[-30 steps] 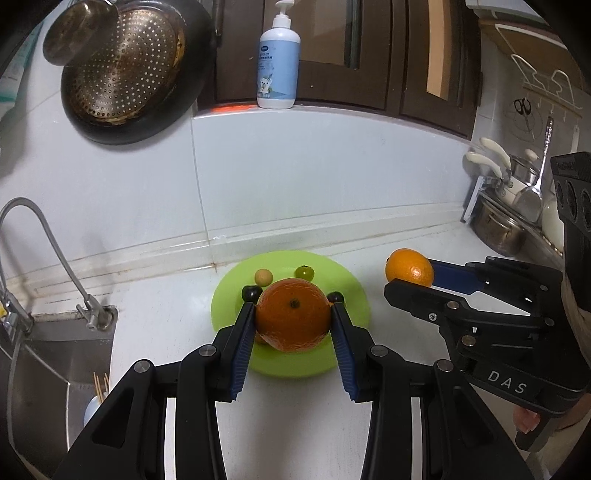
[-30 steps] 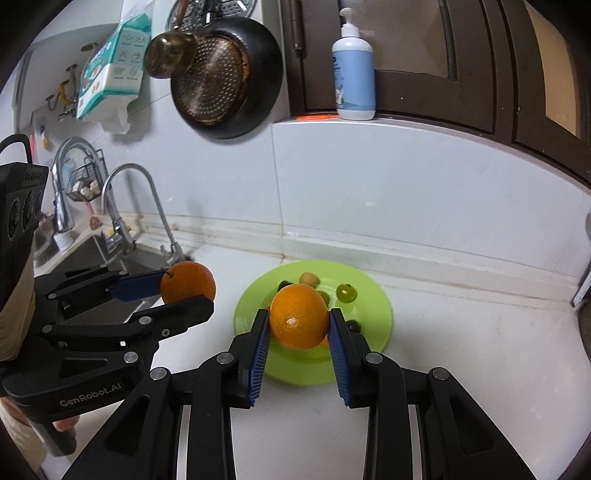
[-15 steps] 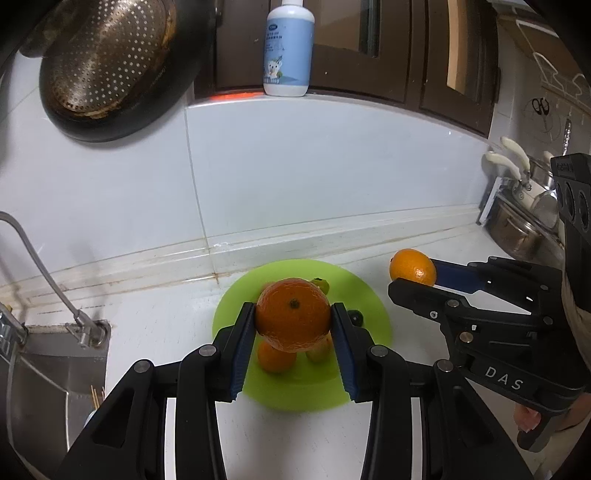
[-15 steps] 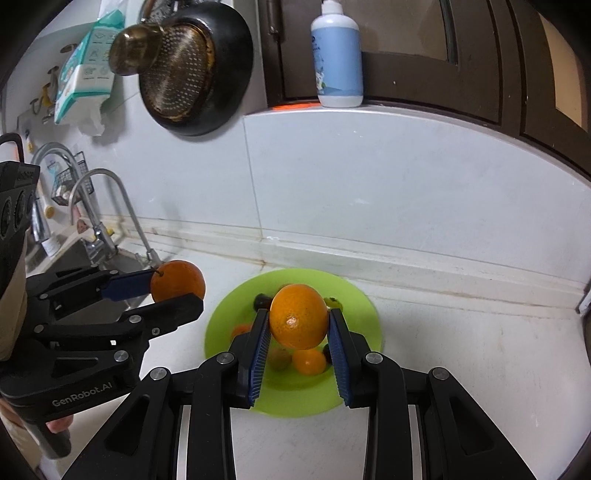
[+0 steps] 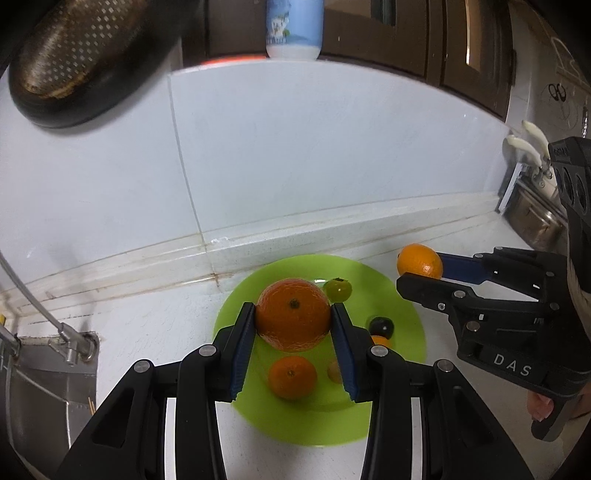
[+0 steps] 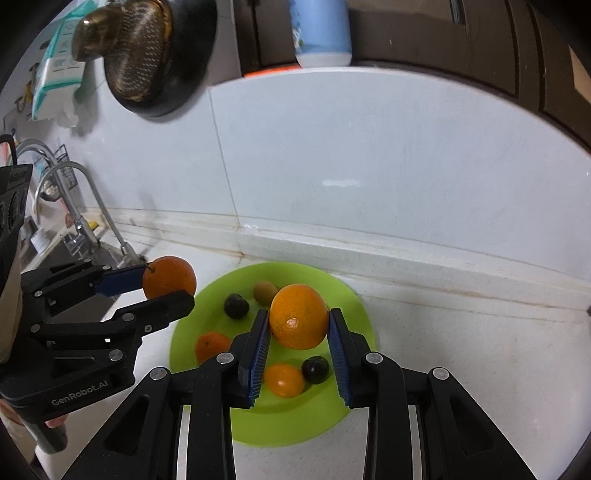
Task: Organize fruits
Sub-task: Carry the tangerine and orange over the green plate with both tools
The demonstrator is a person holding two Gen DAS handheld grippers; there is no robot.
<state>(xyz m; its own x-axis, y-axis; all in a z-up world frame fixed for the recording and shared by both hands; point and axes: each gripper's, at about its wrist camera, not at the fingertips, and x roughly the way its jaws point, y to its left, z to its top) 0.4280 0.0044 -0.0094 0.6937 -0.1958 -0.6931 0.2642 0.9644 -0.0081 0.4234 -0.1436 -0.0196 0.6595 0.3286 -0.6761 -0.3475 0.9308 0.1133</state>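
A green plate [image 5: 402, 306] lies on the white counter near the wall; it also shows in the right wrist view [image 6: 354, 302]. On it lie small oranges [image 5: 291, 376] [image 6: 284, 380], dark round fruits [image 5: 382, 326] [image 6: 236, 305] and a yellowish-green fruit [image 5: 338, 290]. My left gripper [image 5: 293, 321] is shut on a large orange [image 5: 293, 314] above the plate. My right gripper [image 6: 298, 325] is shut on another orange [image 6: 298, 315] above the plate. Each gripper shows in the other's view, holding its orange [image 5: 420, 261] [image 6: 170, 277].
A sink with a curved tap [image 6: 74, 206] lies to the left. A dark pan with a strainer [image 5: 74, 62] hangs on the wall. A blue soap bottle [image 5: 295, 29] stands on the ledge above. Pots and utensils [image 5: 532, 192] stand at the right.
Both grippers have moved forward and down over the plate, each holding its orange. More fruit on the plate's near side has come into view.
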